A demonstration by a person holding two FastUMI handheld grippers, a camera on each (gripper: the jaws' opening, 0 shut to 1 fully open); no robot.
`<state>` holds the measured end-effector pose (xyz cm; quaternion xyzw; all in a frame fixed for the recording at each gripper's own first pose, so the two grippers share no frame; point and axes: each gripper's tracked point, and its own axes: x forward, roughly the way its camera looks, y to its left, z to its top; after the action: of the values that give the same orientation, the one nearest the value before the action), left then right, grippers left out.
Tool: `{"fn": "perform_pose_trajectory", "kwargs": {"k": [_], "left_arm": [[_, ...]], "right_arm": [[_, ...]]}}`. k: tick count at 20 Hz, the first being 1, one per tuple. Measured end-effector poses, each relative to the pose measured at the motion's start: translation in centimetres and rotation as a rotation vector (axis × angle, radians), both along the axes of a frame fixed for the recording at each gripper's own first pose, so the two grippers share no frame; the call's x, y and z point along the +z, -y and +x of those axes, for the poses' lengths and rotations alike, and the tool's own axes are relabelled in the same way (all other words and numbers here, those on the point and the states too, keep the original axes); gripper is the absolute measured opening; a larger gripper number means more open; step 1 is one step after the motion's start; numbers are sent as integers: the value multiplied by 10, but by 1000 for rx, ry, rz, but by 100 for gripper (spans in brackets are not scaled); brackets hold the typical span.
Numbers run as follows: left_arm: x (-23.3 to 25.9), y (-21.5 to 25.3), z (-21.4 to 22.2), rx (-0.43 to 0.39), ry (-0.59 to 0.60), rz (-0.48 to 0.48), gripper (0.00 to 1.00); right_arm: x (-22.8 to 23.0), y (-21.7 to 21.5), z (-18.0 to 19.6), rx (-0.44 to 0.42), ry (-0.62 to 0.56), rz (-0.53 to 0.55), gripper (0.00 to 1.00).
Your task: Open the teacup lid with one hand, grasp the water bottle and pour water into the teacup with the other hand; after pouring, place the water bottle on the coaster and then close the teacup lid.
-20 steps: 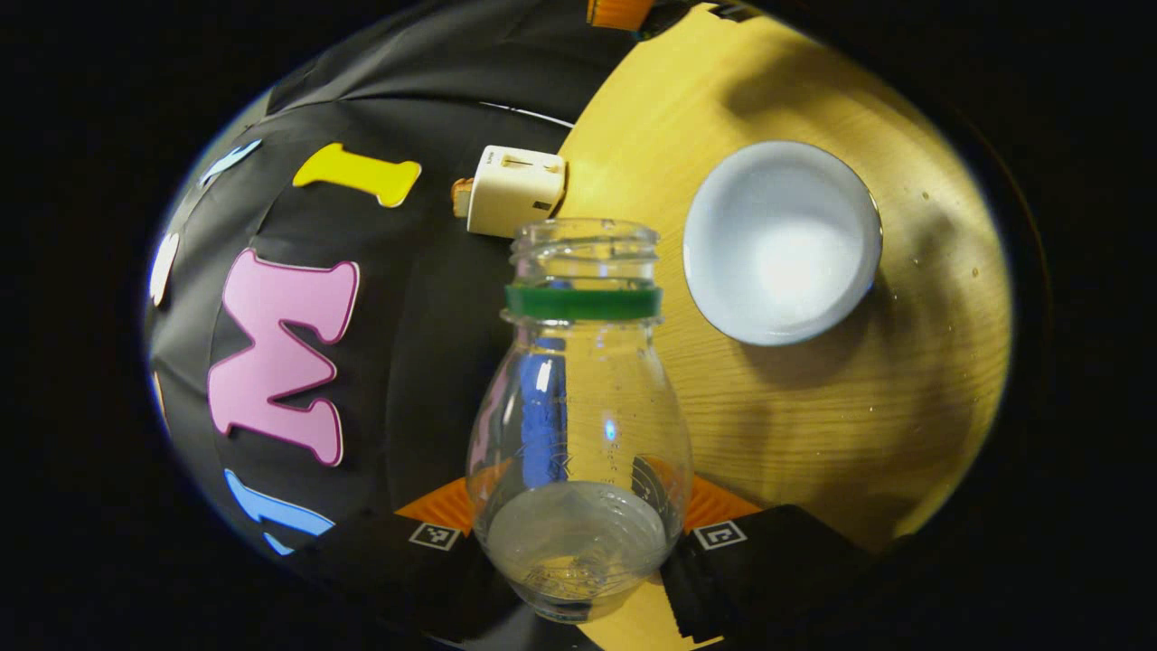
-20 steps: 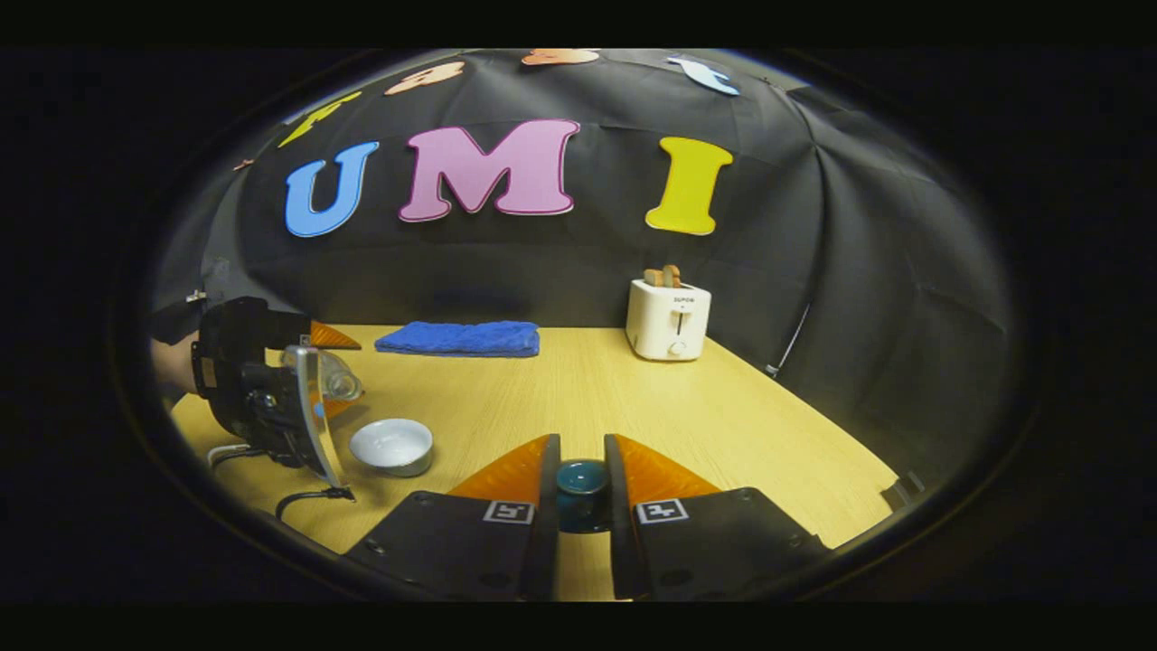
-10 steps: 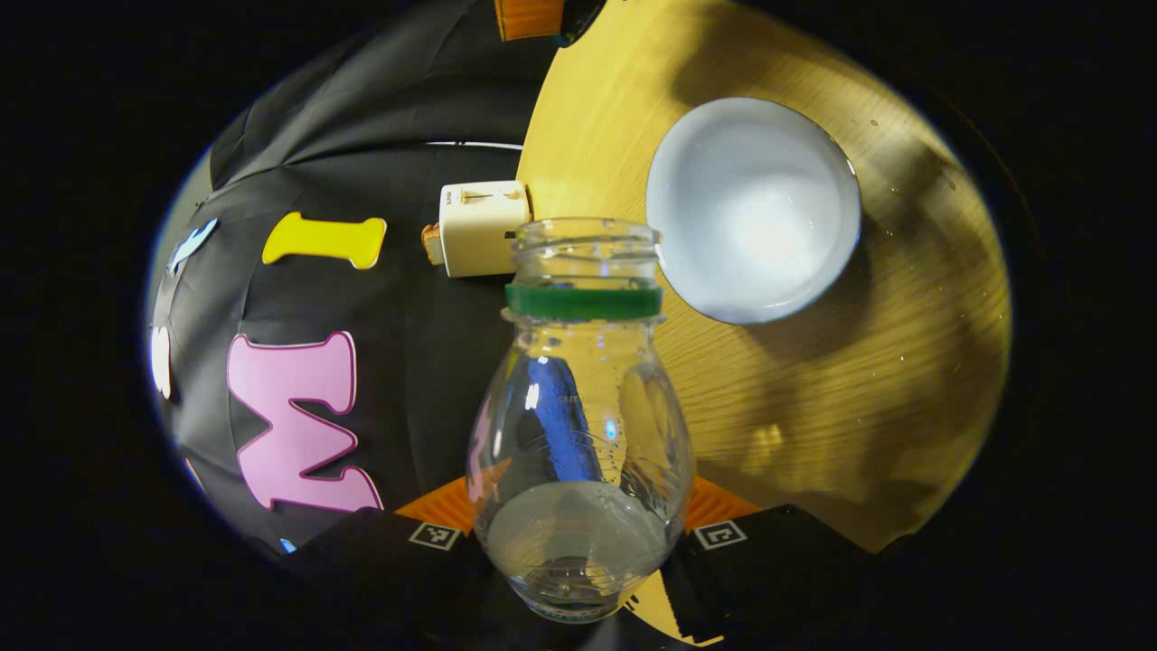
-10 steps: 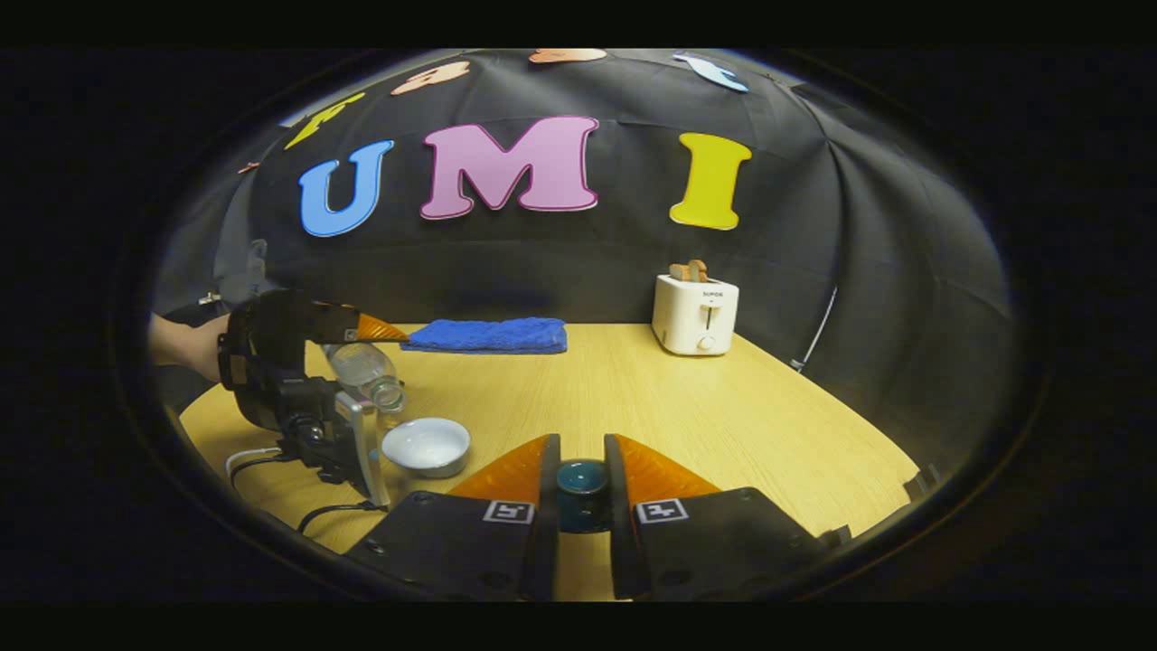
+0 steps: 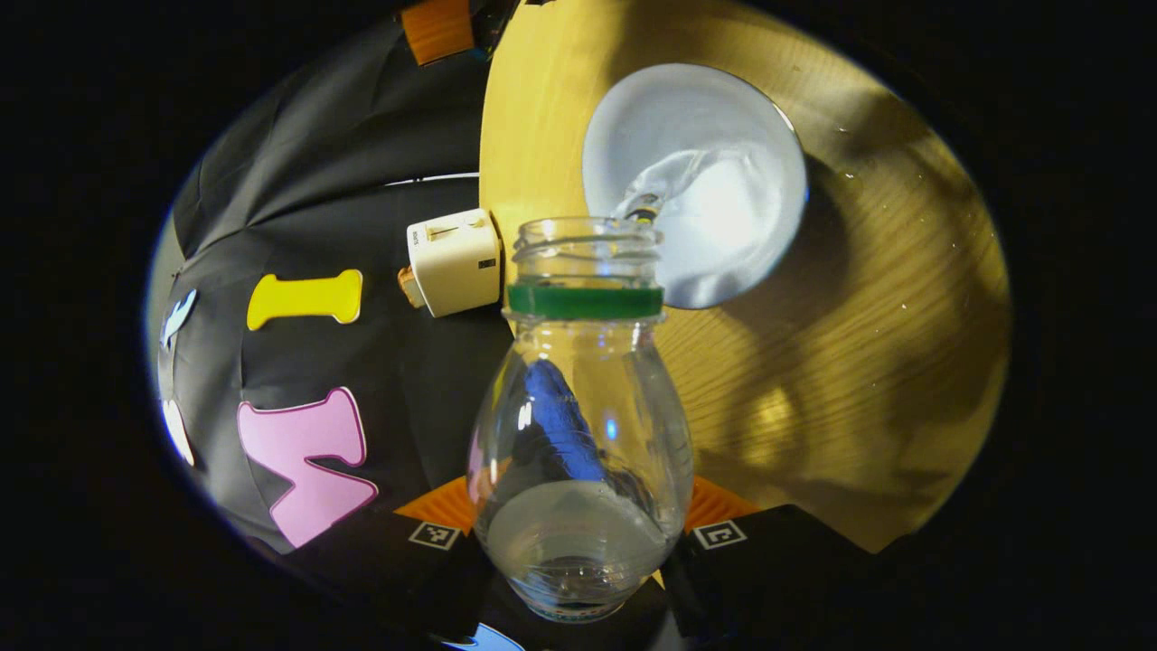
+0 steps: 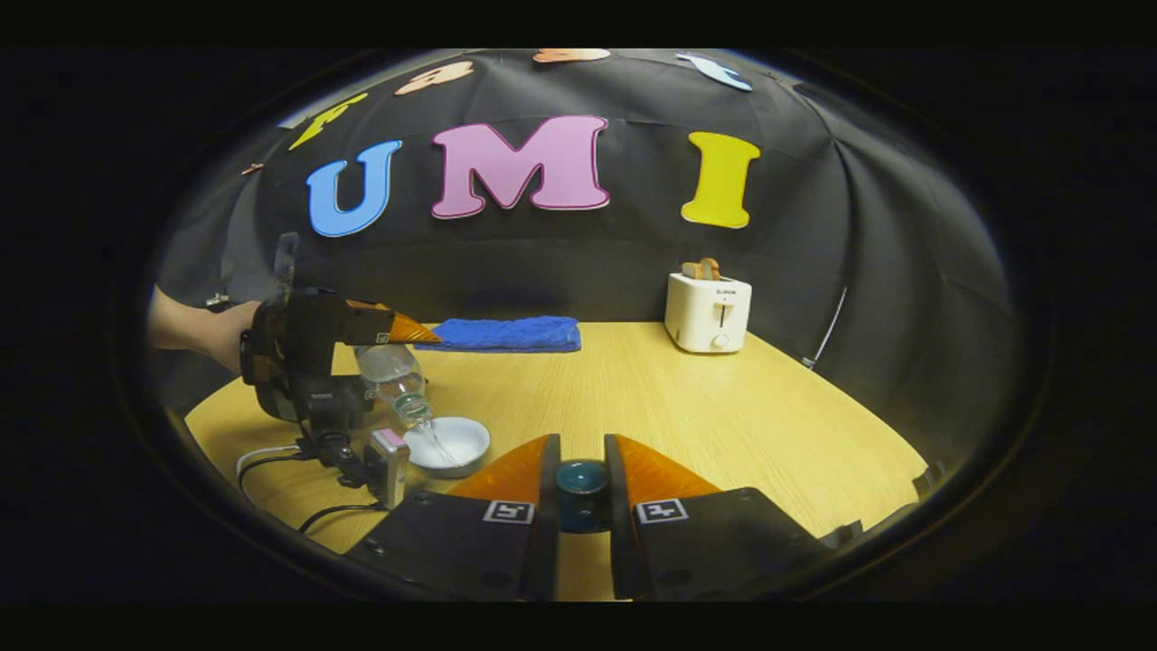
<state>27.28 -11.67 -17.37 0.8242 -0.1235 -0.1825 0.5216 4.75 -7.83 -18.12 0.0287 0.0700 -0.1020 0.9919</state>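
Wooden worktop: our left claw grips the clear plastic water bottle, pouring toward one o'clock into the white round teacup; overtilting risks splashing. Right claw pinches the dark teal lid.

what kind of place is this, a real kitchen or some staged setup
Most likely a staged booth, not a real kitchen: a black cloth wall backs a bare wooden table holding a few props, a toaster and a folded blue towel, while a hand-held gripper pours from a water bottle into a teacup.

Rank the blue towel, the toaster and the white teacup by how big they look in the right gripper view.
1. Blue towel, widest.
2. Toaster and white teacup look alike in area; the teacup sits nearer the camera, so I won't rank them.
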Motion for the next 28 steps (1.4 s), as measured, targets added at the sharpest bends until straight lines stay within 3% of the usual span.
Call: {"fn": "perform_pose_trajectory", "kwargs": {"k": [6,21,28], "left_arm": [[3,7,-2,-39,31,64,78],[12,28,-4,-187,107,330,79],[24,35,0,-202,176,378,78]], "right_arm": [[0,1,-4,9,-4,-1,26],[5,3,-2,7,5,1,26],[5,-6,1,34,0,17,26]]}}
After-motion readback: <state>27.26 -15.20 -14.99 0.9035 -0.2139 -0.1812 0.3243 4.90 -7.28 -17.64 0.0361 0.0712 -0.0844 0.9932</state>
